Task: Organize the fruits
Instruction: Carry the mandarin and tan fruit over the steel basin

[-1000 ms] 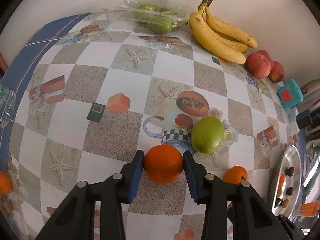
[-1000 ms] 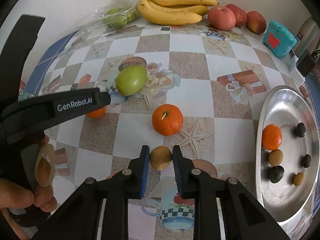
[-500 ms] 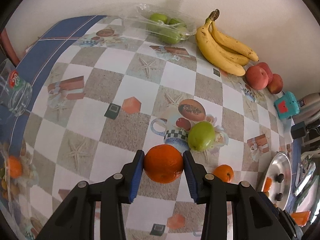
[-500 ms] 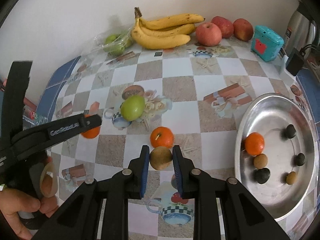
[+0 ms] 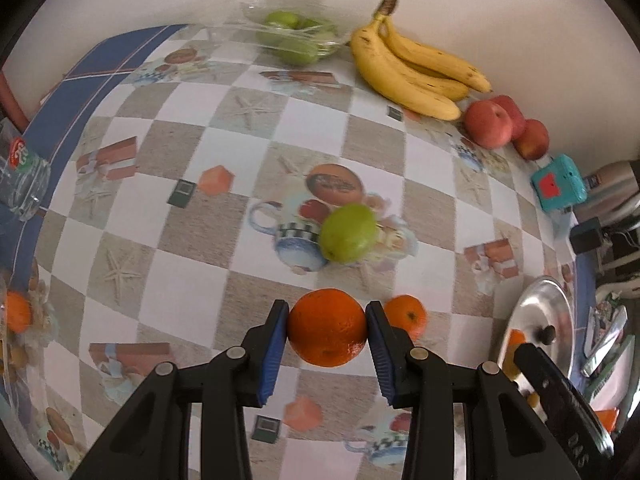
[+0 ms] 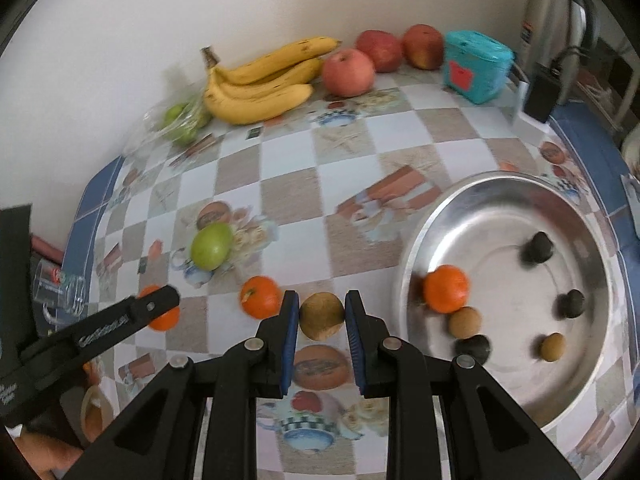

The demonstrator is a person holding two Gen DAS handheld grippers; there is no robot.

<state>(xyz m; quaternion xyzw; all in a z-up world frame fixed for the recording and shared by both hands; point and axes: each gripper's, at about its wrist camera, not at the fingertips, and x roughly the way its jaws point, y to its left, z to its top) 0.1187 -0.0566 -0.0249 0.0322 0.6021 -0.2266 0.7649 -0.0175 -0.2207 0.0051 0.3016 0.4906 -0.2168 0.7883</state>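
With both claws loaded, the step in hand looks like a carry. The left gripper (image 5: 327,334) pinches an orange (image 5: 327,332) between its blue pads, held above the checkered table (image 5: 256,152); the right gripper (image 6: 322,318) is pressed onto a small brown fruit (image 6: 321,315), also clear of the cloth. To its right sits the steel bowl (image 6: 448,216), already holding a tangerine (image 6: 446,289) and several small dark and brown fruits — the likely home for the brown one. Next, I judge, each fruit must travel to its group and be lowered before release. A green apple (image 5: 349,232) and a loose tangerine (image 5: 405,315) lie unsorted mid-table.
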